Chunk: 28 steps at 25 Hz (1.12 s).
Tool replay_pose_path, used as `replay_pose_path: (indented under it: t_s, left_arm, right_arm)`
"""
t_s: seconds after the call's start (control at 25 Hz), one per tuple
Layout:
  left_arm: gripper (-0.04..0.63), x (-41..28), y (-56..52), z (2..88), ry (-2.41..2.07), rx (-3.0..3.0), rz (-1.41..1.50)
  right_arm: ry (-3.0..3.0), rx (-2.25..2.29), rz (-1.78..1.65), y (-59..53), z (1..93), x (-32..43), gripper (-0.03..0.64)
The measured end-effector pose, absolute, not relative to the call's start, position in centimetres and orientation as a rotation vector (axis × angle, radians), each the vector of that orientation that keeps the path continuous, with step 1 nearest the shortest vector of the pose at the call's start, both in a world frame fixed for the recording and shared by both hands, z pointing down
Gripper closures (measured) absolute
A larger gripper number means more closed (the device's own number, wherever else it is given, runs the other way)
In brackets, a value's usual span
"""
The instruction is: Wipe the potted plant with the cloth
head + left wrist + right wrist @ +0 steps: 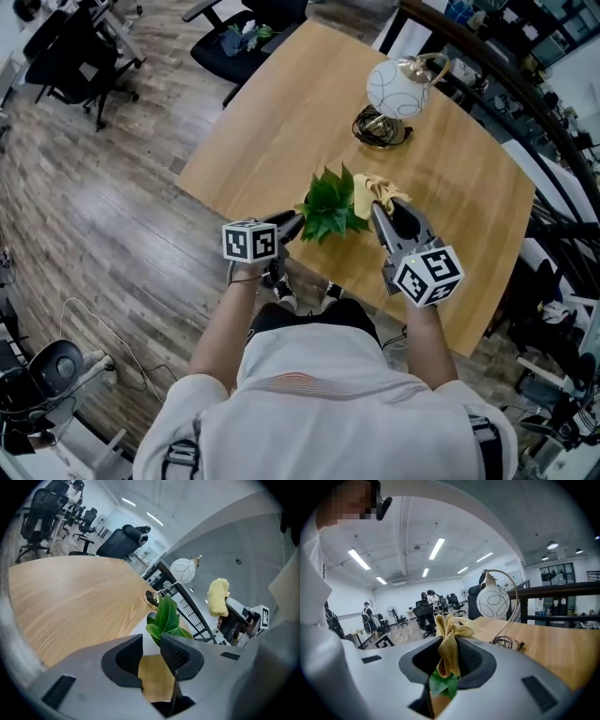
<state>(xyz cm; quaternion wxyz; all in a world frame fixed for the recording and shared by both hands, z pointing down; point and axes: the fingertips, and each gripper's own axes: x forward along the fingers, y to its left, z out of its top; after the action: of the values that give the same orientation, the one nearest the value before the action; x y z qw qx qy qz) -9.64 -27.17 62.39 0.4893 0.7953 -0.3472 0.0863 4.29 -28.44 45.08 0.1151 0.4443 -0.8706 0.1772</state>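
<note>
A small potted plant point(330, 206) with broad green leaves stands near the front edge of the wooden table point(281, 122). My left gripper point(298, 223) sits just left of it, jaws open; in the left gripper view the leaves point(167, 619) and white pot rise just beyond the fingertips, with bare wood in the gap of my left gripper point(151, 641). My right gripper point(380, 211) is right of the plant, shut on a yellow cloth point(375, 192). In the right gripper view the cloth point(449, 639) bunches upward between the pads, with green leaves point(443, 686) below it.
A round white globe lamp point(397, 89) on a coiled dark cable stands at the table's far side. An office chair point(239, 42) is beyond the far left corner. Railings and cluttered desks lie to the right. More chairs and people stand far off in the room.
</note>
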Motion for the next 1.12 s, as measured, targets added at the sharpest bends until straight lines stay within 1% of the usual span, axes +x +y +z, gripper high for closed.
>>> replay_pose_path:
  t_s: [0.48,1.12]
  left_arm:
    - [0.5,-10.0,-27.3,64.2,-0.805,1.827,0.159]
    - [0.5,-8.3,-28.1,63.3,-0.689,1.803,0.026]
  right_arm:
    - [-2.547,1.208,0.582,-29.7,47.0,2.8,0.48]
    - [-2.518,1.183,0.631,-30.5,48.6,1.8,0.48]
